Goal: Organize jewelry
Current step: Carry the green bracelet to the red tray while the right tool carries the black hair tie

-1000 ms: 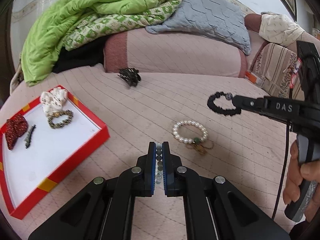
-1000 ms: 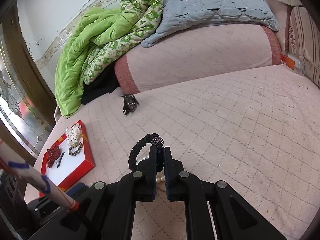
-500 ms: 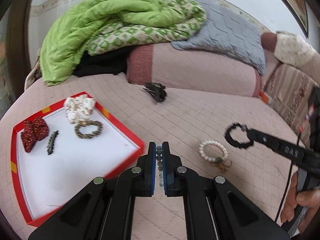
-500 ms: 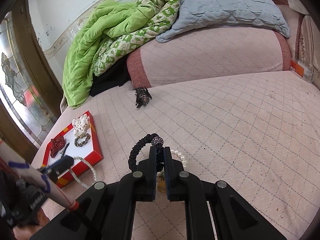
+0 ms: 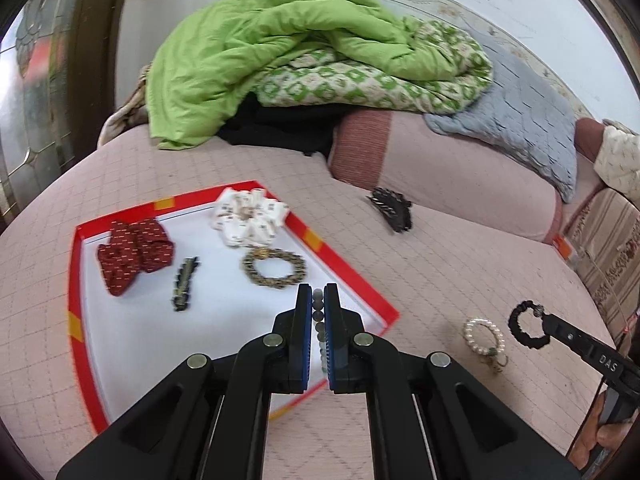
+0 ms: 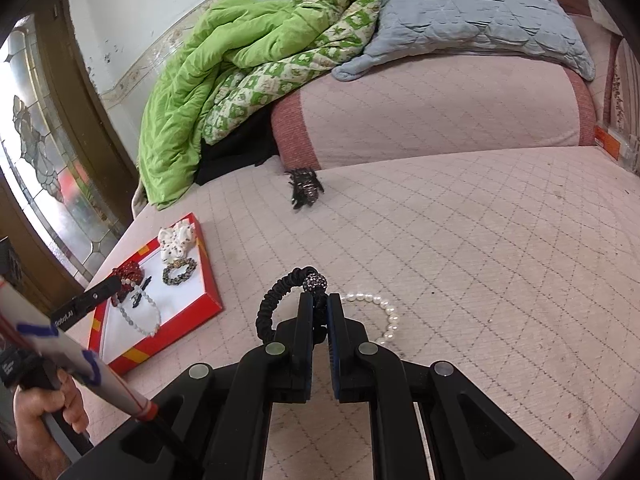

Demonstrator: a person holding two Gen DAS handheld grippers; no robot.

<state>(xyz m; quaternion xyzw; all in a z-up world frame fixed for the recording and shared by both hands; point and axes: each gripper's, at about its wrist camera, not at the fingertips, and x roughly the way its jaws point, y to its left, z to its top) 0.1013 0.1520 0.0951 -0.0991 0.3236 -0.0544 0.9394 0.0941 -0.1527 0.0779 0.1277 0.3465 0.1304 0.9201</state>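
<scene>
My left gripper (image 5: 318, 294) is shut on a pale bead bracelet (image 5: 319, 312), held above the near right side of the red-rimmed white tray (image 5: 352, 280); the bracelet hangs over the tray in the right wrist view (image 6: 140, 316). My right gripper (image 6: 319, 300) is shut on a black hair tie with a sparkly bead (image 6: 280, 300), above the bed, just left of a white pearl bracelet (image 6: 384, 312). In the left wrist view the hair tie (image 5: 528, 326) and pearl bracelet (image 5: 484, 334) show at the right.
The tray holds a red scrunchie (image 5: 134, 254), a dark hair clip (image 5: 184, 284), a bronze bracelet (image 5: 274, 268) and a white scrunchie (image 5: 248, 216). A black claw clip (image 5: 390, 208) lies on the pink quilted bed near the bolster (image 5: 460, 168). Green blankets (image 5: 280, 52) are piled behind.
My left gripper has carried the bead bracelet leftward from beside the pearl bracelet to over the tray. My right gripper, holding the hair tie, has shifted slightly toward the tray.
</scene>
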